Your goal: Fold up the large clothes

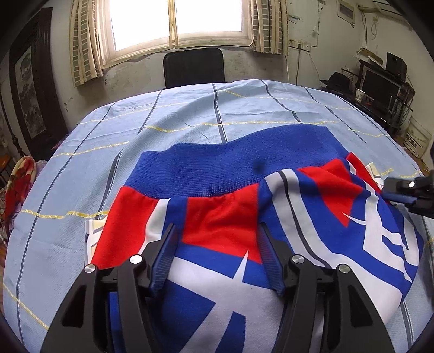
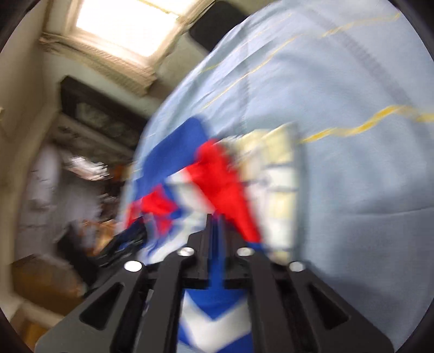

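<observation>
The red, white and blue jacket (image 1: 244, 217) lies on the light blue bedsheet (image 1: 176, 114), near its front edge, partly folded: one side is turned over the middle, and its blue hem band faces the window (image 1: 176, 24). The left gripper (image 1: 217, 252) hangs over it with jaws apart, holding nothing. The right gripper (image 2: 215, 225) is nearly together with jacket cloth between its jaws. Final folds likely remain.

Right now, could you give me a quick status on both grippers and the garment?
Left gripper open over jacket. Right gripper nearly shut, cloth between fingers. Nothing in the way.
</observation>
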Demonstrator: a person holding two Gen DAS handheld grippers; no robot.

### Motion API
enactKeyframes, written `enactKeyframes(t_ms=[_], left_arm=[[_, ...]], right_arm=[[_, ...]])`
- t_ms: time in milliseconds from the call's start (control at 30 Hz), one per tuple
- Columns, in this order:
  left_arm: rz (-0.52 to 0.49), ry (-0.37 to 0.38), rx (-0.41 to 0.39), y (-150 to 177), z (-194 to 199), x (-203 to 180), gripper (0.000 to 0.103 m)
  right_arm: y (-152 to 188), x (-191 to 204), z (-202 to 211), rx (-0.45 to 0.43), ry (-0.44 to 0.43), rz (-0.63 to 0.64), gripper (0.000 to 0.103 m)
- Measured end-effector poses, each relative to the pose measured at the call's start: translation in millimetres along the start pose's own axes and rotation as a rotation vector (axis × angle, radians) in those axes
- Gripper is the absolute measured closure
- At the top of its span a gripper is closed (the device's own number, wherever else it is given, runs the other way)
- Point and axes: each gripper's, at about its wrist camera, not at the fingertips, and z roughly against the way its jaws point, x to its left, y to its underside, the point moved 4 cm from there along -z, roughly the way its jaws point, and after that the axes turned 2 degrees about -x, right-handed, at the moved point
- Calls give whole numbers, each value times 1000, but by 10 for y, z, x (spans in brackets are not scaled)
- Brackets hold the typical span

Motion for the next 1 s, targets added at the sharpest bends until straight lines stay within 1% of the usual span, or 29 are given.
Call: enactKeyframes(t_ms=[67, 133, 200, 267, 333, 367, 433, 500, 567, 600, 633, 667, 700, 733, 767, 800, 833, 867, 933, 1000], left_arm=[[37, 27, 4, -25, 67, 26, 42], [78, 83, -3, -67, 160, 53, 42], [89, 78, -18, -95, 239, 80, 42], [95, 71, -20, -103, 277, 95, 42], [110, 81, -4, -73, 274, 108, 42], [121, 86, 15, -38, 259, 118, 42], [129, 95, 47, 32, 231, 124, 42], [105, 83, 61, 101, 239, 112, 42], [66, 55, 79, 172, 222, 96, 36], [51, 38, 82, 203, 203, 94, 31], [39, 26, 80, 229, 187, 94, 28], [25, 11, 73, 240, 168, 90, 26], [19, -2, 70, 241, 155, 89, 23], [22, -10, 67, 244, 144, 94, 21], [25, -13, 64, 246, 140, 103, 20], [27, -13, 63, 248, 139, 108, 20], [35, -5, 67, 245, 141, 123, 20], [48, 3, 74, 237, 153, 141, 20], [82, 32, 87, 201, 197, 191, 22], [91, 53, 70, 131, 277, 222, 22]], right_arm=[[-17, 53, 85, -20, -9, -4, 72], [-13, 237, 198, -41, -65, 27, 71], [31, 448, 274, -41, -107, 71, 68], [144, 699, 307, -14, -159, 127, 57], [245, 873, 307, 25, -179, 164, 55], [331, 944, 295, 59, -184, 183, 55], [459, 1003, 254, 107, -185, 190, 55], [548, 959, 212, 146, -165, 178, 55], [618, 867, 150, 185, -142, 153, 55], [661, 769, 98, 206, -109, 136, 55], [691, 686, 60, 215, -81, 129, 57], [728, 606, 25, 224, -50, 132, 63], [737, 527, 7, 225, -43, 139, 70], [729, 465, 19, 220, -34, 135, 88], [721, 410, 24, 221, -23, 122, 103], [713, 353, 21, 224, -21, 102, 103], [719, 316, 33, 227, -46, 75, 103], [721, 306, 42, 228, -53, 54, 103], [732, 339, 81, 225, -22, 59, 103], [720, 393, 161, 210, 25, 83, 102]])
